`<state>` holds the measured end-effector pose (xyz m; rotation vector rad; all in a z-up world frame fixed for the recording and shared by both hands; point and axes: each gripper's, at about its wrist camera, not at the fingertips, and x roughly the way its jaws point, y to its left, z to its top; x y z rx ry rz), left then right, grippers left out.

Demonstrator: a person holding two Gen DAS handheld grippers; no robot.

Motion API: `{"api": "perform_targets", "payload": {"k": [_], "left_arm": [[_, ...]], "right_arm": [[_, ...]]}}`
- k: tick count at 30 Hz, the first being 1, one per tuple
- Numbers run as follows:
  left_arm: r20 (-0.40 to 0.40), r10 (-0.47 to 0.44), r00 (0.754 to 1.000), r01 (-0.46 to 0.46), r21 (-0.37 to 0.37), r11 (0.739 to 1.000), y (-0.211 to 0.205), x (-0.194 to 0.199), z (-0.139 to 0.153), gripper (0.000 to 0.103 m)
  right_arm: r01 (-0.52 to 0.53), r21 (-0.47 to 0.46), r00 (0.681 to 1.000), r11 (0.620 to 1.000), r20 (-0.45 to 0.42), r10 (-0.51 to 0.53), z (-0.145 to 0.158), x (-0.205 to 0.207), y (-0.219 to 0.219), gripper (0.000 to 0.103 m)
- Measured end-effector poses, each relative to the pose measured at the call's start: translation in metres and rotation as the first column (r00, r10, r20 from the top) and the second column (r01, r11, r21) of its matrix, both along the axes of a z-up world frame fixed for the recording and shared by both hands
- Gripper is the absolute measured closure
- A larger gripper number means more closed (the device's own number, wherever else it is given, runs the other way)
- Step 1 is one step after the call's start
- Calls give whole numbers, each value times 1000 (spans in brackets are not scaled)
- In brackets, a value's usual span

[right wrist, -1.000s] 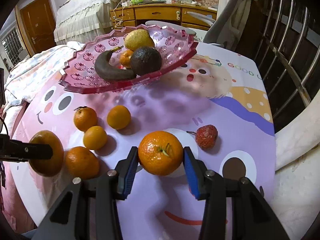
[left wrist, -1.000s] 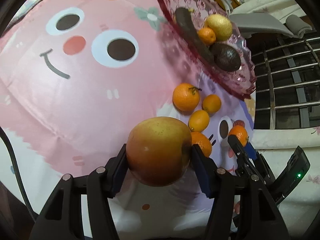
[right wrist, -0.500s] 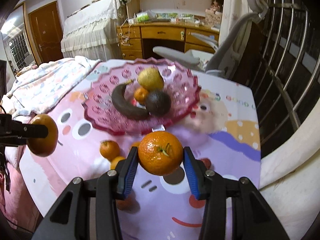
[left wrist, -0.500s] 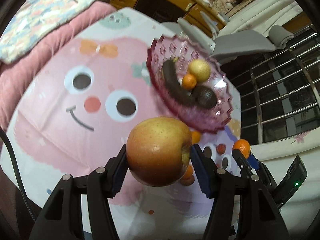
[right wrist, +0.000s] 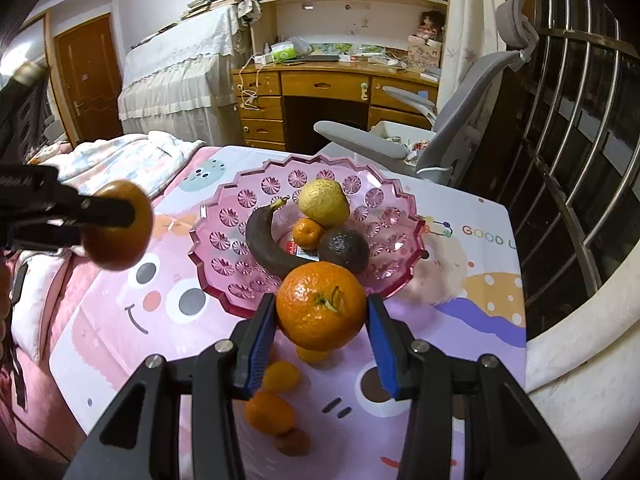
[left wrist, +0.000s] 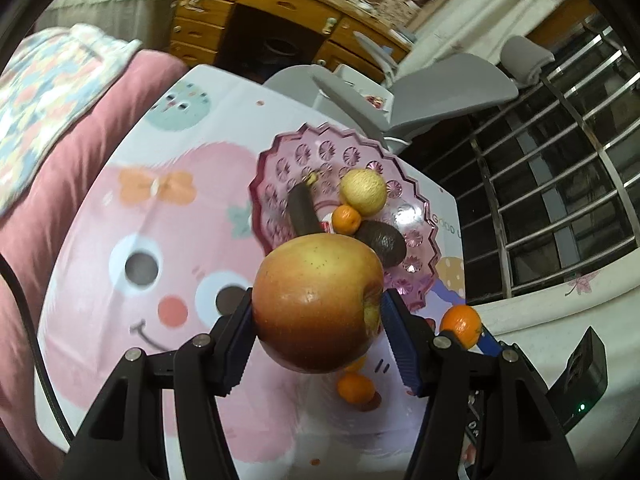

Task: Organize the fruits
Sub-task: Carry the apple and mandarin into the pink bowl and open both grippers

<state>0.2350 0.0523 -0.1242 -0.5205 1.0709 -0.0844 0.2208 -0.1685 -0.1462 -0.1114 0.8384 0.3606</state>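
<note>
Left gripper (left wrist: 316,336) remains clamped on the apple (left wrist: 318,304), blue pads pressed to both sides; right gripper (right wrist: 322,342) remains clamped on the large orange (right wrist: 321,305). Compared with one second ago, both grippers have risen well above the cartoon tablecloth (right wrist: 460,344); the loose oranges (right wrist: 269,412) now lie far below, partly hidden behind the held fruit. The pink glass bowl (right wrist: 396,200), previously seen from near table level, is now viewed from above; its contents are unchanged: dark banana (right wrist: 262,244), yellow pear (right wrist: 323,203), small orange (right wrist: 307,233), avocado (right wrist: 343,249). In the right wrist view, the apple is held high to the left of the bowl, well apart from it.
</note>
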Motion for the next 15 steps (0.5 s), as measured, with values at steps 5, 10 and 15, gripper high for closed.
{"api": "perform_targets", "payload": {"k": [5, 10, 15], "left_arm": [[-8, -102, 995, 102, 37, 994, -3, 29, -5, 44], [-15, -183, 983, 184, 79, 980, -3, 56, -16, 44], [-53, -253, 966, 258, 150, 954, -9, 82, -33, 44]], "right_arm": [[45, -1, 999, 999, -18, -45, -5, 7, 15, 58], [91, -15, 994, 996, -55, -91, -20, 21, 32, 58], [133, -30, 989, 991, -67, -135, -36, 36, 44, 58]]}}
